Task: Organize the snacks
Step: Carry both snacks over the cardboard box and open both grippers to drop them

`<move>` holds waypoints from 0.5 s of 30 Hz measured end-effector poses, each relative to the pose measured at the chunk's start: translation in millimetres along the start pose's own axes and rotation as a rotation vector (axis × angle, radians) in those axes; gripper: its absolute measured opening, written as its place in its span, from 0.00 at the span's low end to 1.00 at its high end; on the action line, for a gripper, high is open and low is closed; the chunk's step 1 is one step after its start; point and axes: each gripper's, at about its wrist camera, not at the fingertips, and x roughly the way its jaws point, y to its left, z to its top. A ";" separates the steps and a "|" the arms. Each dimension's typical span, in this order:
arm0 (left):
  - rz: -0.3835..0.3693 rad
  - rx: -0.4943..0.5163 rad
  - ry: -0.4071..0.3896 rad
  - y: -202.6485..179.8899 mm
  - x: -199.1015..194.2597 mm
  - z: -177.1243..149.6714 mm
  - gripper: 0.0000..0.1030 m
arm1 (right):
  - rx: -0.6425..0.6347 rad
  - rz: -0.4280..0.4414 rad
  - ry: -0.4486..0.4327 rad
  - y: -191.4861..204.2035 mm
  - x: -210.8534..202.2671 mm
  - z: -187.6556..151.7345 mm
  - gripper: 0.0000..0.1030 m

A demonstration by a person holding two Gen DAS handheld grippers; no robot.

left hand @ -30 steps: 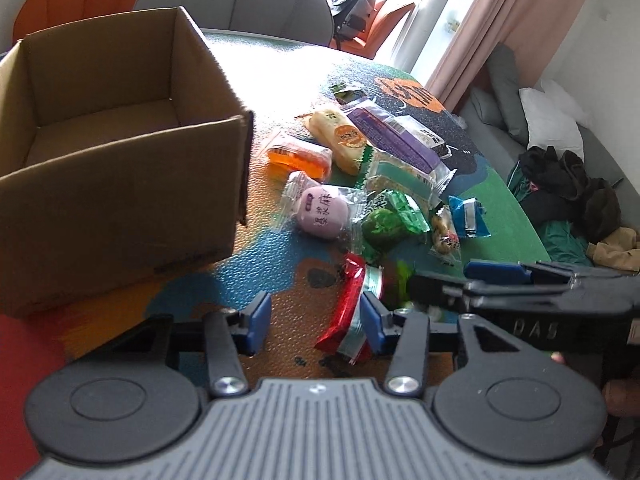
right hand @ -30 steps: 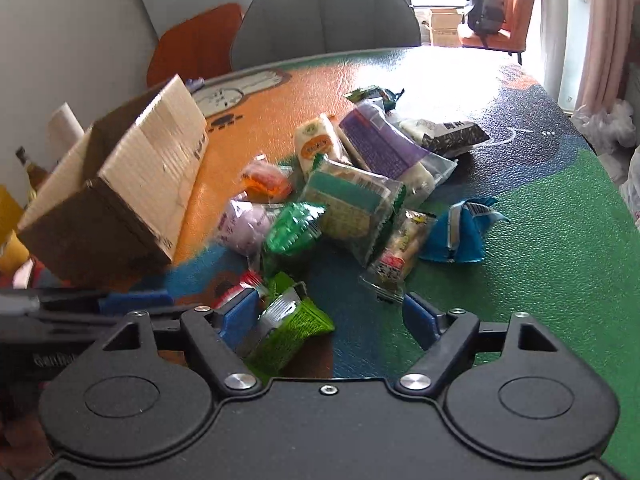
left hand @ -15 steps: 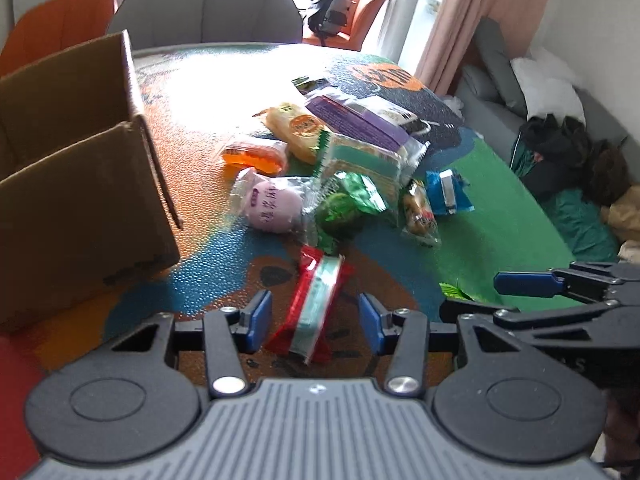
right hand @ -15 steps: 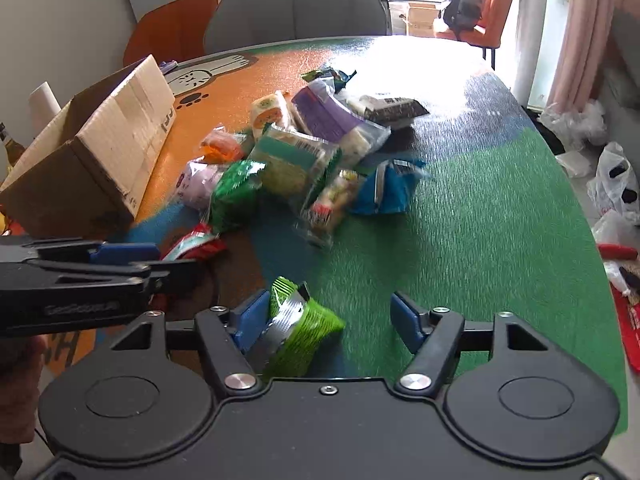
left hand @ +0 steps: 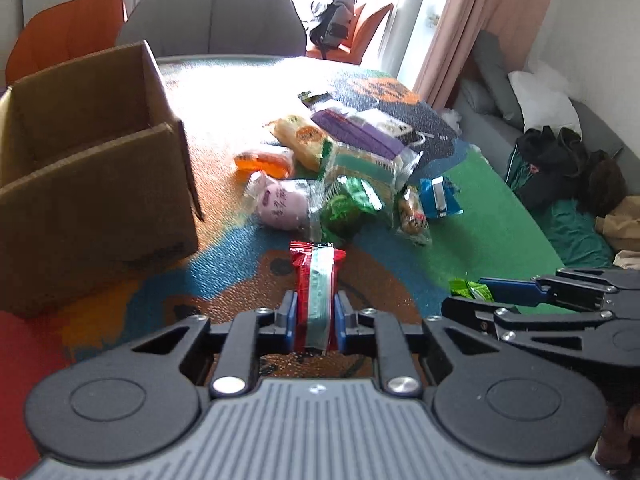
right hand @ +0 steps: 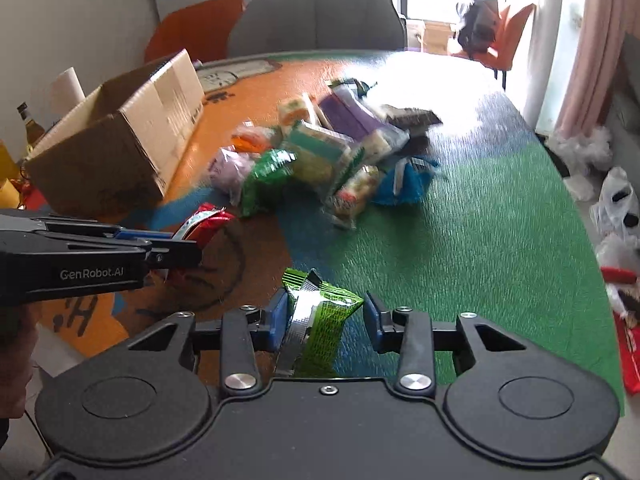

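Note:
My left gripper (left hand: 314, 304) is shut on a red snack packet with a pale green stripe (left hand: 318, 276), just above the colourful table mat (left hand: 480, 232). The right wrist view shows this left gripper (right hand: 176, 252) side-on with the red packet (right hand: 208, 220) sticking out. The jaws of my right gripper (right hand: 326, 312) are closing around a green packet (right hand: 320, 320). The left pad touches it and a thin gap shows at the right pad. An open cardboard box (left hand: 92, 176) stands at the left. Several snacks lie heaped mid-table, among them a pink round one (left hand: 282, 204) and a blue packet (left hand: 438, 198).
A grey chair (left hand: 212, 12) and an orange chair (left hand: 64, 28) stand behind the table. A sofa with dark clothes (left hand: 560, 160) is on the right. A bottle (right hand: 30, 124) stands left of the box. White bags (right hand: 616, 204) lie on the floor beyond the right edge.
Both grippers have drawn back from the heap toward the near edge. The left jaws closed onto the red packet. The right jaws narrowed around the green packet.

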 end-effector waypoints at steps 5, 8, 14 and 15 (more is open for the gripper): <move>0.009 0.002 -0.043 3.4 -20.6 8.8 0.17 | -0.017 0.025 -0.038 6.7 -2.6 15.2 0.36; 0.007 0.005 -0.055 5.3 -31.1 16.4 0.17 | -0.021 0.048 -0.060 12.3 -4.3 25.4 0.36; 0.014 0.013 -0.089 8.9 -51.6 29.4 0.17 | -0.031 0.136 -0.076 22.1 -10.2 45.4 0.36; 0.017 0.013 -0.094 10.1 -54.3 31.4 0.17 | -0.039 0.139 -0.081 24.2 -11.1 48.2 0.36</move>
